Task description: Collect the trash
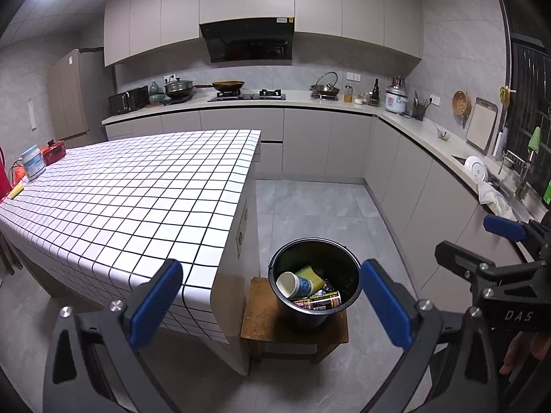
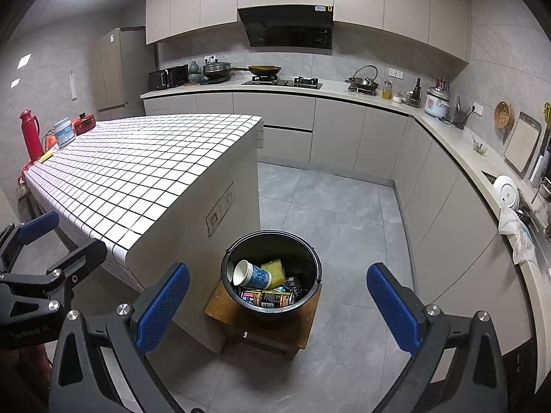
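Note:
A black bucket [image 1: 347, 258] stands on a low wooden stool [image 1: 256, 323] beside the tiled table's near corner. In it lie a paper cup [image 1: 296, 284], a yellow sponge [image 1: 311, 273] and a printed can [image 1: 318, 301]. The bucket also shows in the right wrist view [image 2: 241, 244], with the cup [image 2: 251, 274], sponge [image 2: 275, 268] and can [image 2: 272, 298]. My left gripper [image 1: 272, 303] is open and empty, held above and in front of the bucket. My right gripper [image 2: 277, 306] is open and empty, also above the bucket, to the right of the left one.
The white tiled table [image 1: 137, 186] holds a white jar [image 1: 32, 162], a red box [image 1: 54, 151] and a yellow item [image 1: 16, 191] at its far left end, with a red flask [image 2: 30, 134] beside them. Kitchen counters [image 1: 413, 124] run along the back and right walls. Grey floor [image 2: 327, 206] lies between.

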Motion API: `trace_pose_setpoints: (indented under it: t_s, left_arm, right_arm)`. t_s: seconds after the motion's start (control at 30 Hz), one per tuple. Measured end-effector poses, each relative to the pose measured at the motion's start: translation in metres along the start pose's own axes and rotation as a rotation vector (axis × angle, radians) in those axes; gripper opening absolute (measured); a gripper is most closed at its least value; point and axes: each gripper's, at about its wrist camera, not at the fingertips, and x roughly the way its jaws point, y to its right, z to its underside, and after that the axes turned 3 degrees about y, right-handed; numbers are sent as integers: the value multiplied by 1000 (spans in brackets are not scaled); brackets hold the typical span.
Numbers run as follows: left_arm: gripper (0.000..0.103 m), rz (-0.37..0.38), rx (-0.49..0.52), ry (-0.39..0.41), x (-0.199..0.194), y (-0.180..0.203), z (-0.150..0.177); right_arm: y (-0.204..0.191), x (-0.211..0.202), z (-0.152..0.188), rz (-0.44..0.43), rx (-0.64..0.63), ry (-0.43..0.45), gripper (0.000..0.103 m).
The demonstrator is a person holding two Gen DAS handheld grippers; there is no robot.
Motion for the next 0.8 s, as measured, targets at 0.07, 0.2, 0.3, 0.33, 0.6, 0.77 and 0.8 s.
trace_pose_setpoints:
  t_s: [0.07,0.2,0.3,0.33,0.6,0.77,0.8]
  left_arm:
    - [103,1,3,0,-1,1,0]
    - [103,1,13,4,-2,4,-2]
    - [103,-1,16,8,-3,6,-2]
    - [103,-2,16,9,-4,6,-2]
    - [103,-5,11,12,-2,5,-3]
    - [103,-4,9,11,-1,5,-2]
    - [103,-4,10,11,-1,4,-2]
  right_arm:
    - [1,0,0,-2,3,1,103]
    - [2,-1,0,-4,6,8,103]
    - [3,-1,-1,-7,11,12,103]
    - [3,-1,-2,-7,10,13,103]
    - [5,-1,-5,-7,7,22,103]
    - [5,-1,-3,-9,5,22,103]
    - [5,-1,-3,-10,5,22,103]
